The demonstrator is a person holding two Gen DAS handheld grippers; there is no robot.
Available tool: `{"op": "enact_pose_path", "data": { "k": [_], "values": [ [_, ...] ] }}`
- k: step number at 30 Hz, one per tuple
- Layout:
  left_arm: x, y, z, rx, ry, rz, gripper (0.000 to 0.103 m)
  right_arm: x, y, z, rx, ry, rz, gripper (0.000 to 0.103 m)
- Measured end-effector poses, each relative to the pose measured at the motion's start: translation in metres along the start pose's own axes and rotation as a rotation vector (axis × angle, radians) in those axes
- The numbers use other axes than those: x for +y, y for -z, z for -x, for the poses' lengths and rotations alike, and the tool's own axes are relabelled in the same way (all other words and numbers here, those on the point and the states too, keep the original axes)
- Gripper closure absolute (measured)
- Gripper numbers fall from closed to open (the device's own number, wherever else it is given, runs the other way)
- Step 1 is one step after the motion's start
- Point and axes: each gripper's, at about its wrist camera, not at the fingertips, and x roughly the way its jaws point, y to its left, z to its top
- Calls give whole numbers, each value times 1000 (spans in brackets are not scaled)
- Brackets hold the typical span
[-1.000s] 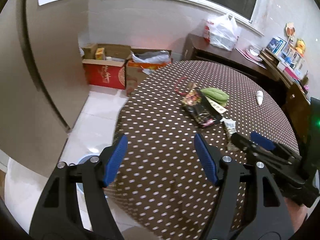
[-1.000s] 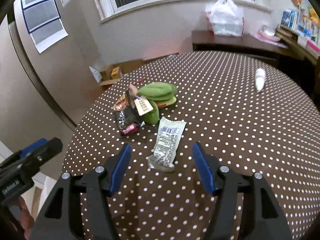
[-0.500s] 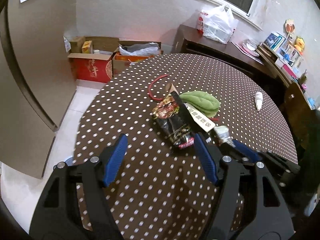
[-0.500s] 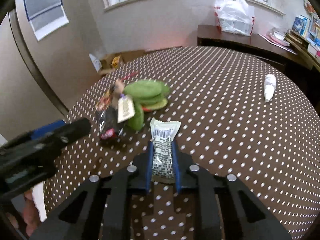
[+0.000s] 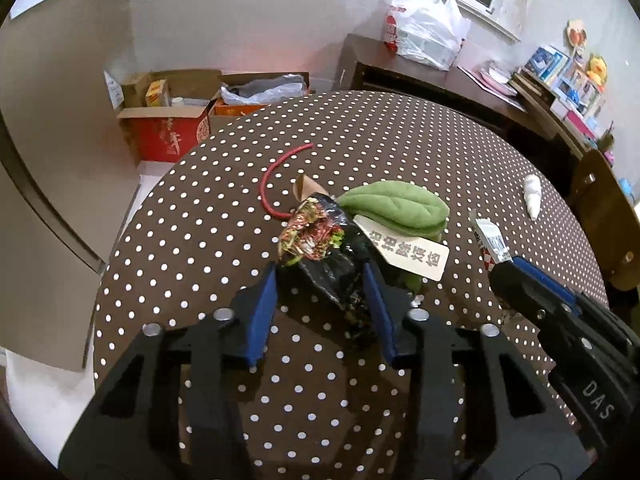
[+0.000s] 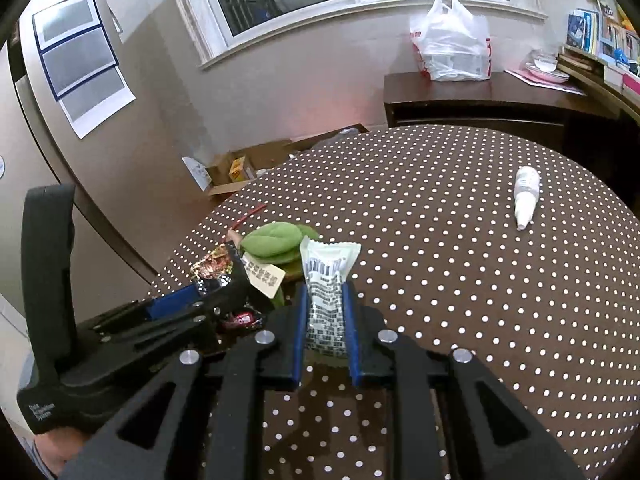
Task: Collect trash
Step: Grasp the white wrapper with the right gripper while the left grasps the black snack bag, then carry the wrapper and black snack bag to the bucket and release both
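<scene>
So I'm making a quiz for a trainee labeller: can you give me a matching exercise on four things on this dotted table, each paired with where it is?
1. white barcode-printed sachet
2. black foil snack wrapper
3. small white squeeze bottle
4. thin red cord

a. lying alone, far right of the table
b. between the left gripper's jaws
c. curved near the table's far edge
d. clamped in the right gripper

Pairs: 1-d, 2-b, 3-a, 4-c

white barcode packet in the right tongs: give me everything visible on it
The white packet is a small flat foil-like sachet, white with black barcode and print, crimped serrated top edge. It stands upright, lifted off the dotted tablecloth, its lower half pinched between the blue pads of the right tongs, which are shut on it. The top flares out above the pads. In the left wrist view its edge shows red-and-white print.
</scene>
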Motion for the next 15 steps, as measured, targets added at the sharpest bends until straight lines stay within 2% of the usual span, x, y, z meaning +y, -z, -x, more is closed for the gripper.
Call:
{"op": "enact_pose_path", "data": {
  "k": [3, 6, 15],
  "values": [
    [-2, 1, 1, -3, 25, -8, 87, 3, 4, 4, -5, -4, -3, 86],
    [2, 3, 10, -28, 42, 6, 93, 6, 5, 10, -16, -6, 1, 86],
    [28, 20, 62, -97, 103, 59, 96, 35, 9, 41, -57, -34, 27, 86]
  ]
}}
